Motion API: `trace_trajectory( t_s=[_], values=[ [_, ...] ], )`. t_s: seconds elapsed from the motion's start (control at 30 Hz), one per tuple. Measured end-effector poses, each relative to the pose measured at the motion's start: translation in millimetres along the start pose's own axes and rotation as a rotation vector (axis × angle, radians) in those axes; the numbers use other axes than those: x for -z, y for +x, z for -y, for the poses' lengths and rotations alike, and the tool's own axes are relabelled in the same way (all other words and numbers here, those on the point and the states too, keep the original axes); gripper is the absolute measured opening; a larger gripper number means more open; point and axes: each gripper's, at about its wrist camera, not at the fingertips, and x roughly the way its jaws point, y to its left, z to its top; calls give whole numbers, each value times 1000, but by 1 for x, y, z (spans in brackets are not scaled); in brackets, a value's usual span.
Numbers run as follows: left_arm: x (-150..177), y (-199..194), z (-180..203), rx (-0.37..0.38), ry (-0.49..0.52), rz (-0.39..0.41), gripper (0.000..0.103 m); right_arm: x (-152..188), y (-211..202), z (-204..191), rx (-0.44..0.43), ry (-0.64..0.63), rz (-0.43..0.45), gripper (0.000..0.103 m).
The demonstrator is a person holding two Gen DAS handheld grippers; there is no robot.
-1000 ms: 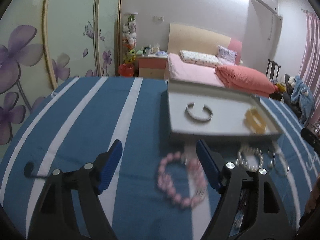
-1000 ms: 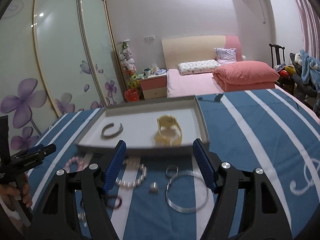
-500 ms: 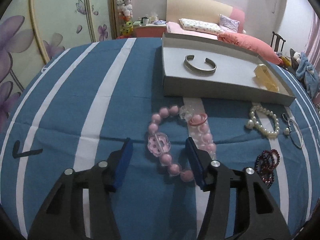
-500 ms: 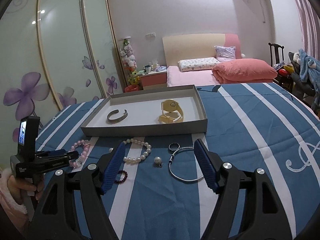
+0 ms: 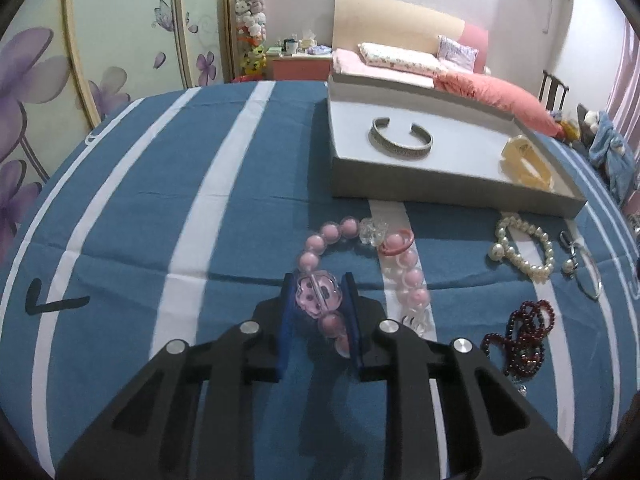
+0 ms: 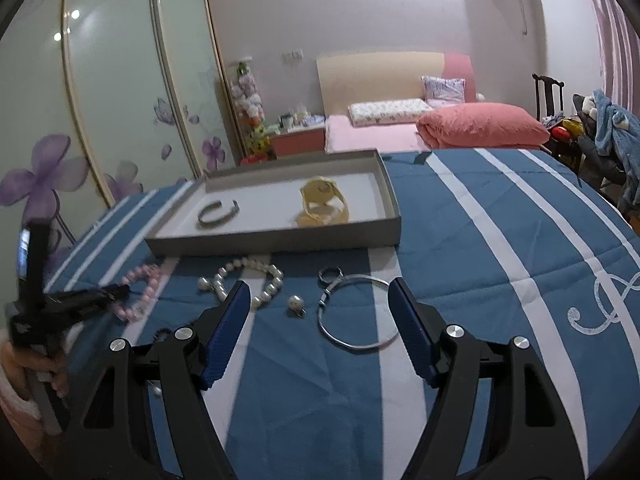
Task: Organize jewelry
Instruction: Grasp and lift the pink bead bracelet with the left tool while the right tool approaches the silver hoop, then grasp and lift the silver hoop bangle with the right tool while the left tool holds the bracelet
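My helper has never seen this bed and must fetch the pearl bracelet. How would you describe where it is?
Find the grey tray on the blue striped bedspread. The pearl bracelet lies on the cloth just in front of the tray's near wall, between the pink bead bracelet and the thin silver bangle. It alone is a loop of white, round pearls.

Landmark – tray (image 5: pixel 448 178) on striped cloth (image 5: pixel 160 184). In tray: cuff bangle (image 5: pixel 401 143) toward left, watch (image 5: pixel 527 162) toward right. Before tray, on cloth – large-bead bracelet (image 5: pixel 320 268) near left corner, pearl bracelet (image 5: pixel 524 250) near right corner. Thin hoop bangle (image 6: pixel 357 312) right of pearls, ring (image 6: pixel 330 274) touching it, single pearl (image 6: pixel 295 303) between. Small-bead strand (image 5: pixel 520 336) nearer than pearls. Bed (image 6: pixel 400 128) behind tray.
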Motion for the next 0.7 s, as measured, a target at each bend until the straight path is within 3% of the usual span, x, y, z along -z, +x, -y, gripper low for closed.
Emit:
trace_trajectory(
  t_s=[0.2,0.33,0.7],
  values=[
    [-9,-43,-12,39,-43,145,23,6,24,3,64,-65,-117,88],
    [-14,-70,-12,62,-47,220,23,9,38,6,111,-99,-180,89],
    [-22,-97,-8,114,-47,301,23,11,64,11,146,-101,-293,89]
  ],
)
